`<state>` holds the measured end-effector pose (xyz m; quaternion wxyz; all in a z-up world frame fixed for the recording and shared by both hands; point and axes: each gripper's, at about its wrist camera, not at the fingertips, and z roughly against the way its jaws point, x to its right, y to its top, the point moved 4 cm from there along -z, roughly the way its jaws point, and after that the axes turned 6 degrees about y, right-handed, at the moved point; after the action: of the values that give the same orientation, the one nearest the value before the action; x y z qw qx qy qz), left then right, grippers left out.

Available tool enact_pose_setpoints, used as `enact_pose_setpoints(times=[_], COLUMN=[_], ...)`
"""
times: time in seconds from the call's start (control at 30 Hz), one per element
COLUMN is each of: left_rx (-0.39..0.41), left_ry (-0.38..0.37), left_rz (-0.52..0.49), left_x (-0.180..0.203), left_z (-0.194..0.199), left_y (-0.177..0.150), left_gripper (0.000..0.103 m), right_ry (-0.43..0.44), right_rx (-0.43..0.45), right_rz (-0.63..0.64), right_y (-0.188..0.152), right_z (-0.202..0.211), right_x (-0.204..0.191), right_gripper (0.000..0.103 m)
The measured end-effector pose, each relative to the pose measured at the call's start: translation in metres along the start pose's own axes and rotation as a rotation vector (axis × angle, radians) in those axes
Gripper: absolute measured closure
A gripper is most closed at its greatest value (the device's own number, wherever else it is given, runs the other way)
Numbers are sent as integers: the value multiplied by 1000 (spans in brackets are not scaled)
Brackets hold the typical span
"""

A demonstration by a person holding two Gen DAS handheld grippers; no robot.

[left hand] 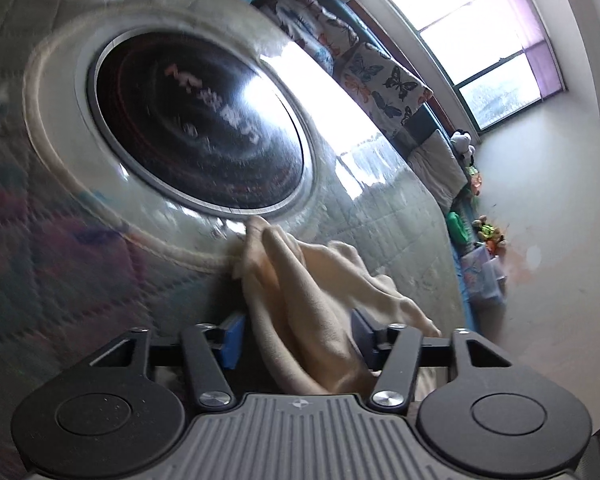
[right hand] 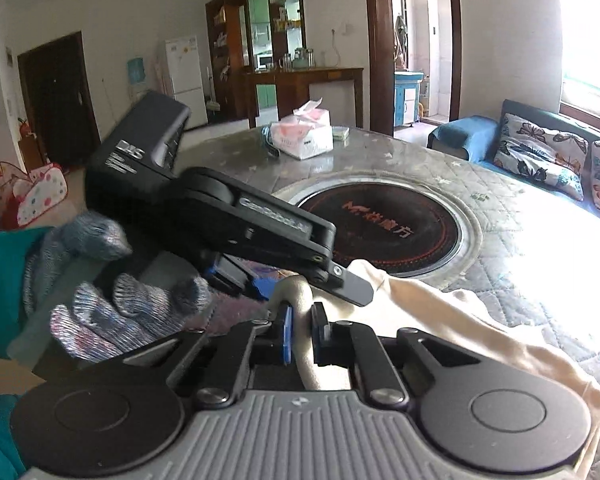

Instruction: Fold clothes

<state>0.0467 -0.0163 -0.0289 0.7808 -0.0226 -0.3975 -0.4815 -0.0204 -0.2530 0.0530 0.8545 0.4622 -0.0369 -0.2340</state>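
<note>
A cream cloth garment (left hand: 320, 300) lies bunched on the quilted round table (left hand: 400, 216). In the left wrist view it runs between the blue-padded jaws of my left gripper (left hand: 296, 336), which stand wide apart around the cloth. In the right wrist view my right gripper (right hand: 302, 334) is shut on a rolled edge of the same cream garment (right hand: 460, 320). The left gripper's body (right hand: 228, 216), held by a gloved hand (right hand: 112, 280), sits just above and left of the right one.
A black round cooktop (right hand: 384, 228) is set in the middle of the table. A tissue pack (right hand: 304, 136) stands at the table's far side. A sofa with butterfly cushions (right hand: 540, 148) lies beyond the table's right edge, under a window (left hand: 480, 40).
</note>
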Motion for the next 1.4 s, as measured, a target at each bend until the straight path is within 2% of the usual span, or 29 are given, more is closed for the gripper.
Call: enact_pose_setpoints(times=[0.07,0.23,0.33,0.43,0.53,0.6,0.67,0.8,0.87,1.13,1.3,1.4], left_rx=[-14,-15,-11,-1,2,4,6,8,8,-5,-1,14], left_ry=[-8,31,31,43,50,55,60,69,71,73,77,93], left_rz=[3,-8,-24,-53,-73,-84,-95,-120,-129,-165,-192,-226], left_x=[1,-4,-5,-2,1,3,5,9,9,10,12,16], left_z=[-5,-10,-8,-6,-5,-5,-5,-6,-7,-10,-11,-11], left_y=[-2,-2,-3,-5,-6,-6,-6,-6,-7,-4,-3,-5], left_gripper=[72,83,84,84,84,84,84,84,84,83,84,84], right_ry=[8,12,-1,-63,-165,-266,-353,-453,-469,-446,-420,-408], right_rx=[0,-9,12,32,29,22,24,46,62,85,103,106], right_rz=[8,-11,-47,-93,-139,-204,-259,-357,-406,-509,-525,-531], right_y=[-2,-11,-16,-22,-31,-44,-53,-70,-78,-97,-96,-96], right_z=[3,4,13,28,40,54,65,82,87,81,77,77], right_x=[-3,-2,4,22,46,74,97,132,145,177,181,178], right_gripper=[95,93,87,86,85,84,76,74,68,65,69,78])
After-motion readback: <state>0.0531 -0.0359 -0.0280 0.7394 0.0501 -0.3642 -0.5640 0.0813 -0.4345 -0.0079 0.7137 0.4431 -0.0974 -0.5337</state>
